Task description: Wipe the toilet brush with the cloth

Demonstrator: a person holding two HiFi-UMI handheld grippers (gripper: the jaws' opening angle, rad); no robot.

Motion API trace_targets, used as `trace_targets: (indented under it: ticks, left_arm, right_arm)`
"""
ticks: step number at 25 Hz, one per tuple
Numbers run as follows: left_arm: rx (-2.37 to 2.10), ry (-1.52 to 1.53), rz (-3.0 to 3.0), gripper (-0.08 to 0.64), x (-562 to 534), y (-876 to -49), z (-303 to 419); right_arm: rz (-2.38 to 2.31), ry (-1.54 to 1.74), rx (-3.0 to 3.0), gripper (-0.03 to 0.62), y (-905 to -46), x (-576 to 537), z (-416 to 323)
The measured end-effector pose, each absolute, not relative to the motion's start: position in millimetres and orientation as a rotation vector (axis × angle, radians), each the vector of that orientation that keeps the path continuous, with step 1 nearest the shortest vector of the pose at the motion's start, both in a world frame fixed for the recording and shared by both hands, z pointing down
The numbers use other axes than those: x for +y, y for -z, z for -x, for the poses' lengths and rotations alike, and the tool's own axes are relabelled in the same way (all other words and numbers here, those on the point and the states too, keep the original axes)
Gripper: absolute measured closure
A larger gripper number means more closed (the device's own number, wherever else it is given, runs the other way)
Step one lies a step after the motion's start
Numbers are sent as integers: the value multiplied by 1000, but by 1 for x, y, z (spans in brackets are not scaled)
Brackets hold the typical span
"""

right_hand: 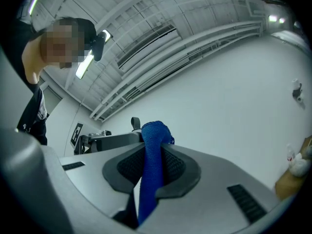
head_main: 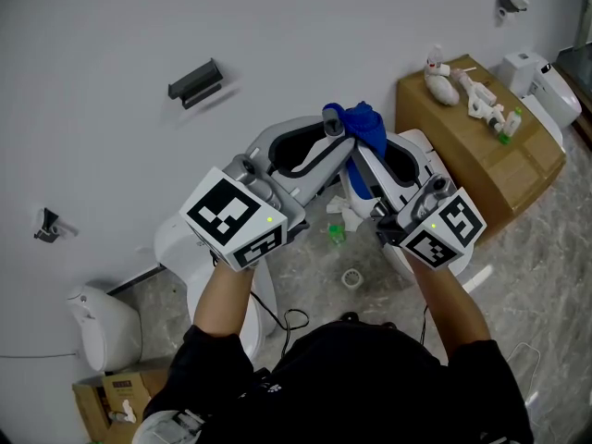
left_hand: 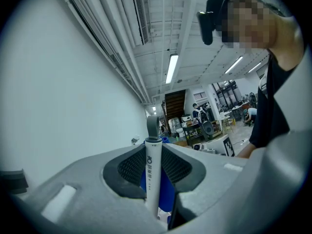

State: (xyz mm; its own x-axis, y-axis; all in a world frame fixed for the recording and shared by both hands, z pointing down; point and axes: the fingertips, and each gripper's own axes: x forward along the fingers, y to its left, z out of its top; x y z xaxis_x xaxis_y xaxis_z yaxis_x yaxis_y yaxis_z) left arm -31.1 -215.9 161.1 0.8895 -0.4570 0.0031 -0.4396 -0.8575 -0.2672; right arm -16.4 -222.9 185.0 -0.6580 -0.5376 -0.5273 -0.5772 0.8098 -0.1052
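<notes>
Wiping looks like the step now: the left gripper (left_hand: 154, 172) pinches the toilet brush (left_hand: 152, 152) by its white handle, up in the air, the right gripper (right_hand: 150, 175) pinches the blue cloth (right_hand: 153, 150) just beside the handle's top, and next the cloth must rub along it

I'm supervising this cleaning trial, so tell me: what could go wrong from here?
The left gripper clamps the brush handle near its looped top, so a sideways wipe might swing or slip it. The right gripper pinches the blue cloth as a narrow bunch. Rubbing could tug it free, or bring hard jaws against the handle.
</notes>
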Motion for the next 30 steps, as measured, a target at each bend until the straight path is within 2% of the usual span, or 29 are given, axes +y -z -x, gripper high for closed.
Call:
trace_targets:
  ticks: [30]
  left_arm:
    - [628, 108, 2842, 459, -217, -154, 28]
  right_arm:
    - [915, 3, 2486, 528, -220, -236, 20]
